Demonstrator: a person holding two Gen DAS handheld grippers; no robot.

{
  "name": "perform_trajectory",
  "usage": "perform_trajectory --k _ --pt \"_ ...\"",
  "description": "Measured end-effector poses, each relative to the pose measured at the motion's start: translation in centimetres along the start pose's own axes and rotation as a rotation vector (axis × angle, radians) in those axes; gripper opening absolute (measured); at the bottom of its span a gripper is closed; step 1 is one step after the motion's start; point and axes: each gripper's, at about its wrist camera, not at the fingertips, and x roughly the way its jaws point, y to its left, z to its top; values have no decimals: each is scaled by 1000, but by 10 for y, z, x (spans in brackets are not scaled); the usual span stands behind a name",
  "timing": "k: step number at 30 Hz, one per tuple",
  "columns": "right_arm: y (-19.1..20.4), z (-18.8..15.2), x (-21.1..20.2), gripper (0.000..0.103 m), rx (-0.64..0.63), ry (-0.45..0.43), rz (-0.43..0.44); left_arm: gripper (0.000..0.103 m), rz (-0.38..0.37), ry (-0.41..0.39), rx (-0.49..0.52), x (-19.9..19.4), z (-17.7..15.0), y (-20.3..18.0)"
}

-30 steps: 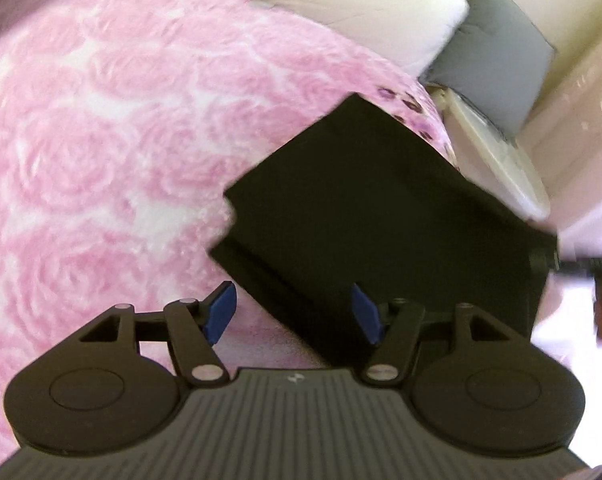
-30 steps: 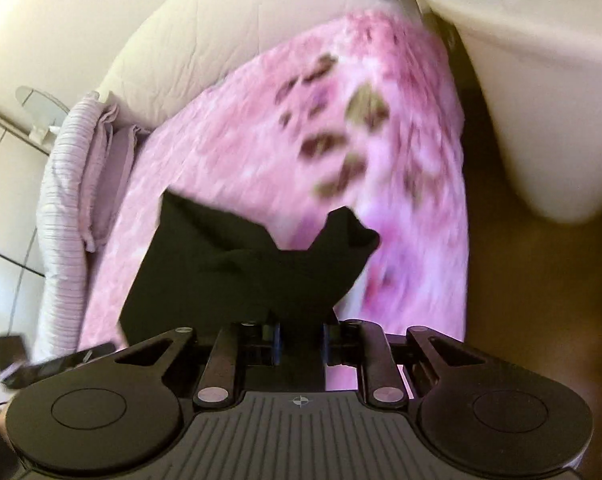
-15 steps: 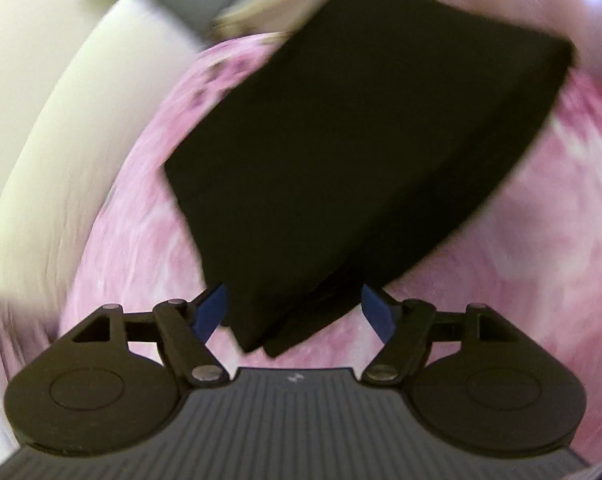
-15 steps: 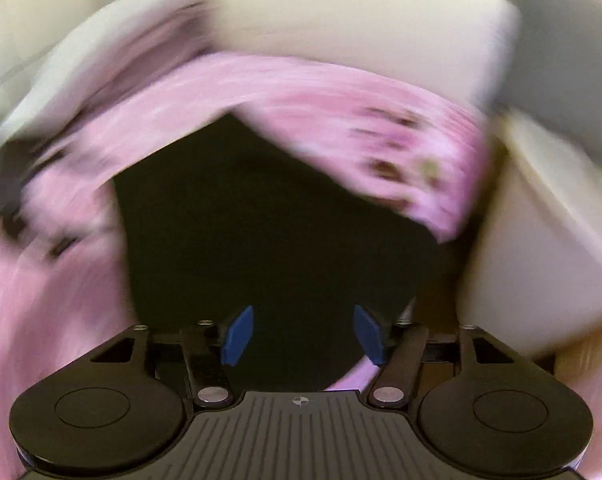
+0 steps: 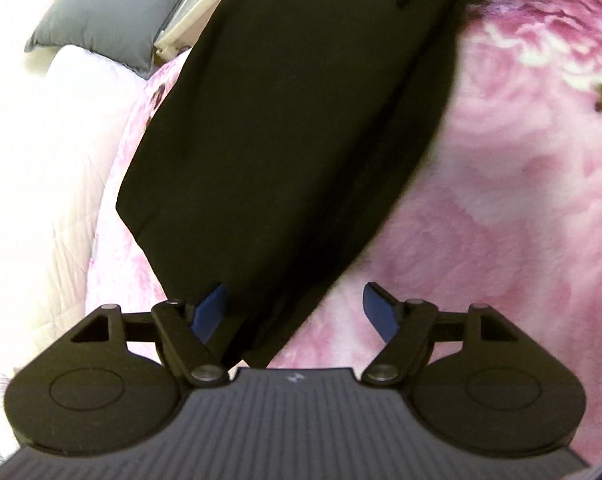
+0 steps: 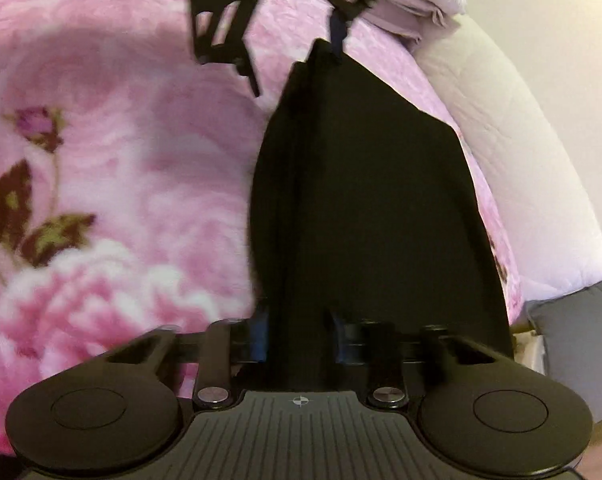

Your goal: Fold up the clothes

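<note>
The black garment [image 5: 293,120] is lying folded into a long strip on the pink rose blanket [image 5: 521,208] that is covering the bed, running from 6 o'clock up toward 12 o'clock in both wrist views. Its near end is sitting inside the left claw [image 5: 295,312], whose blue pads [image 5: 211,312] are standing wide apart, one touching the cloth's left edge and the other hanging over bare blanket at 4 o'clock, so this claw is gripping nothing.

The right claw [image 6: 299,338] is working the opposite end. Its pads [image 6: 259,336] are drawn narrow with black cloth passing between them, so it appears to be pinching the garment [image 6: 365,208], though blur is keeping the contact from being certain. In that view the left claw [image 6: 281,12] is showing at 12 o'clock, at the far end of the strip.

The risks, as I judge them, are these. With only one end pinched, any lift or pull by the right claw is likely to drag the whole strip across the plush blanket and open the stacked layers, which are already showing offset edges along the right side in the left view. If the left claw is closing where it is now, it may be catching only the top layer or a tuft of blanket pile. The white quilt [image 5: 41,152] at 9 o'clock is lying close beside the strip, and a sideways swing could snag on it.
</note>
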Motion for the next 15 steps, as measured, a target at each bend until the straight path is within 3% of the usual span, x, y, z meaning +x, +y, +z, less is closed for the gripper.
perform_trajectory --k 3,8,9,12,13,15 --pt "-24 5 -13 15 26 -14 58 82 60 -7 43 4 9 -9" --pt "-61 17 -43 13 56 -46 82 81 160 10 171 26 20 -18" --pt "-63 16 -51 13 58 -49 80 80 146 16 156 29 20 -14" --pt "-67 9 -54 13 123 -29 122 60 91 36 100 39 19 -1" --pt "-69 6 -55 13 145 -22 136 47 73 43 81 42 19 3" --pt "-62 4 -55 15 175 -14 129 40 37 56 43 48 19 12"
